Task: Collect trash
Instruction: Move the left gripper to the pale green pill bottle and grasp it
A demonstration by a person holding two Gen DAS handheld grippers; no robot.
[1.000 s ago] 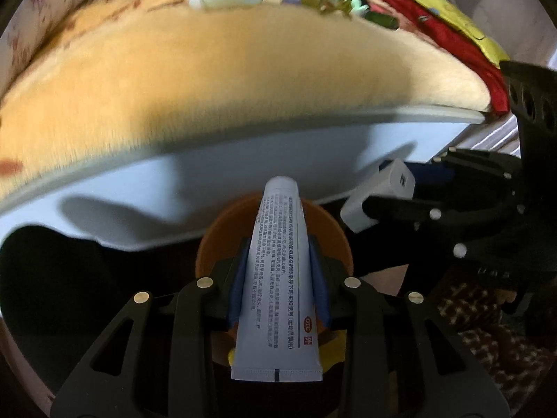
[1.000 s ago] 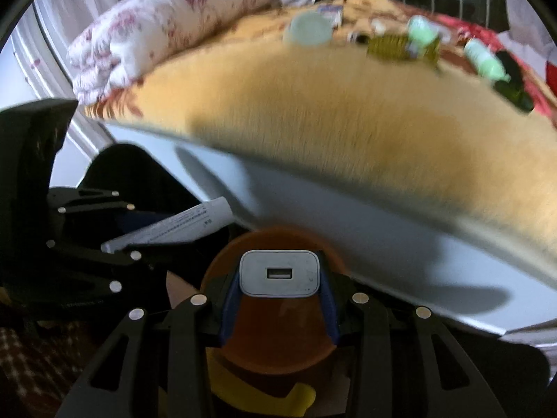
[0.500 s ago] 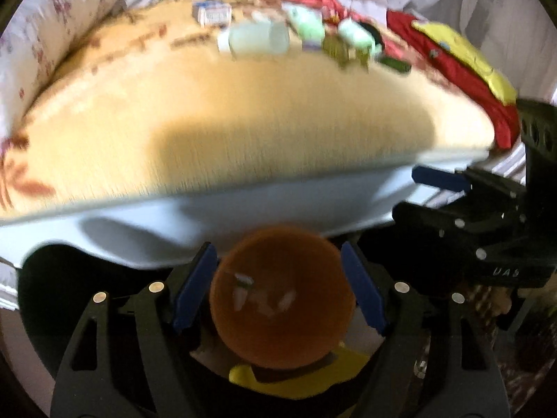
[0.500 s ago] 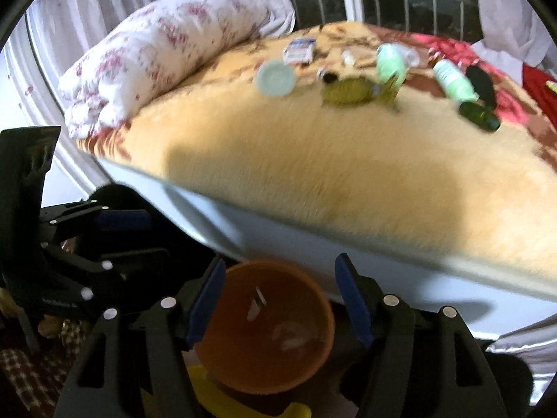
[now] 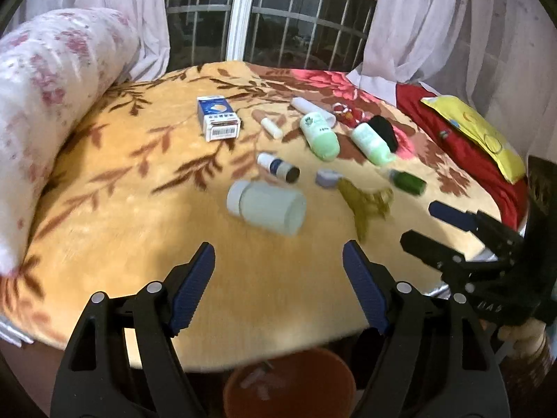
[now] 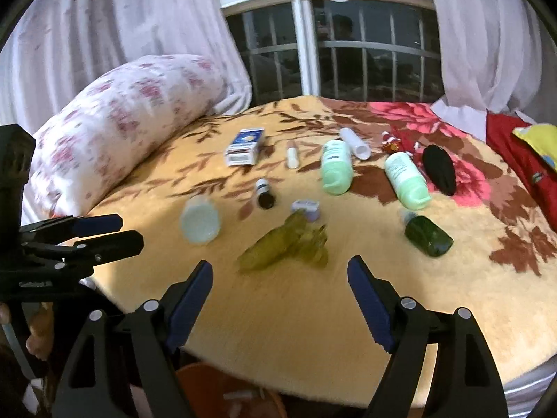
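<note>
Bed ahead of grippers under a plush yellow-orange blanket with brown leaf print [image 5: 115, 216]. White pillow with pink floral print [image 6: 115, 118] far left. White-framed barred window [image 6: 348, 52] behind, dark outside. Sheer white curtains [image 5: 435, 17] both sides. Red cloth [image 5: 463, 153] far right on the bed.

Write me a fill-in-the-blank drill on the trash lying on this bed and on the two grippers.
1. The blue-and-white cardboard box lies nearest the floral ____.
2. Both the left gripper and the right gripper are open and hold ____.
3. The two pale green plastic bottles lie on the ____ fleece blanket.
4. Below the bed's edge stands an ____ plastic bin.

Missing words: pillow; nothing; yellow; orange
</note>
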